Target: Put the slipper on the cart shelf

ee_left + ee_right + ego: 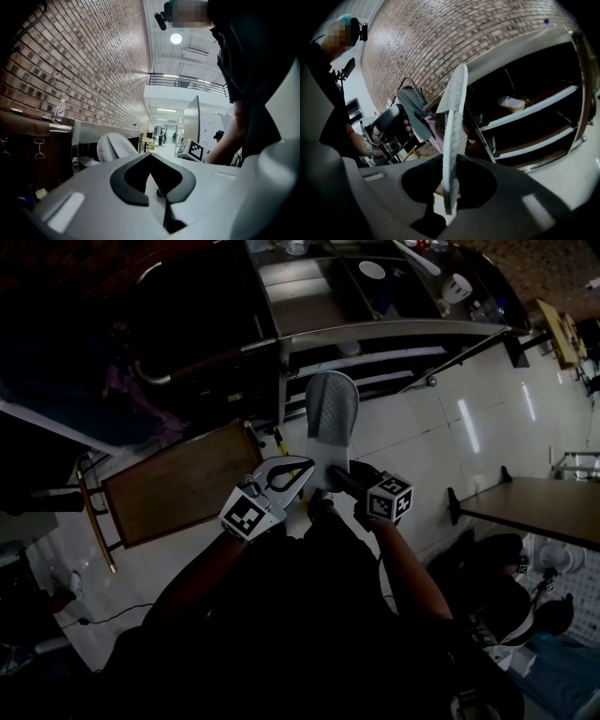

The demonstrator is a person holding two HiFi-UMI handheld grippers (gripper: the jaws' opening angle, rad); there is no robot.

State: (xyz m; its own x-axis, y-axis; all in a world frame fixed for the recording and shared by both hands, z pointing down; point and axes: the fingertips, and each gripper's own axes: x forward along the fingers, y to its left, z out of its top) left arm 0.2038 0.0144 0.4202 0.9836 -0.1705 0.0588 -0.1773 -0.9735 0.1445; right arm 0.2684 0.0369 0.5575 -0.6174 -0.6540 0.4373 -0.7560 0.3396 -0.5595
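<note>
A grey-and-white slipper [332, 413] hangs in the air in front of the metal cart [394, 332], toe towards the cart's shelves [375, 360]. My right gripper [330, 486] is shut on its heel end; in the right gripper view the white sole [453, 140] stands edge-on between the jaws of this gripper [451, 174]. My left gripper [305, 465] sits just left of the heel, its tips meeting with nothing between them. From the left gripper [150, 155] the slipper's toe [115, 146] shows beyond the jaws. The cart shelves [529, 115] lie to the right, with a pale object on one.
A wooden chair [178, 486] stands left of the cart. A dark table [534, 507] is at the right. Bowls and utensils lie on the cart's top [375, 270]. A brick wall [89, 70] runs behind. The floor is pale tile [441, 437].
</note>
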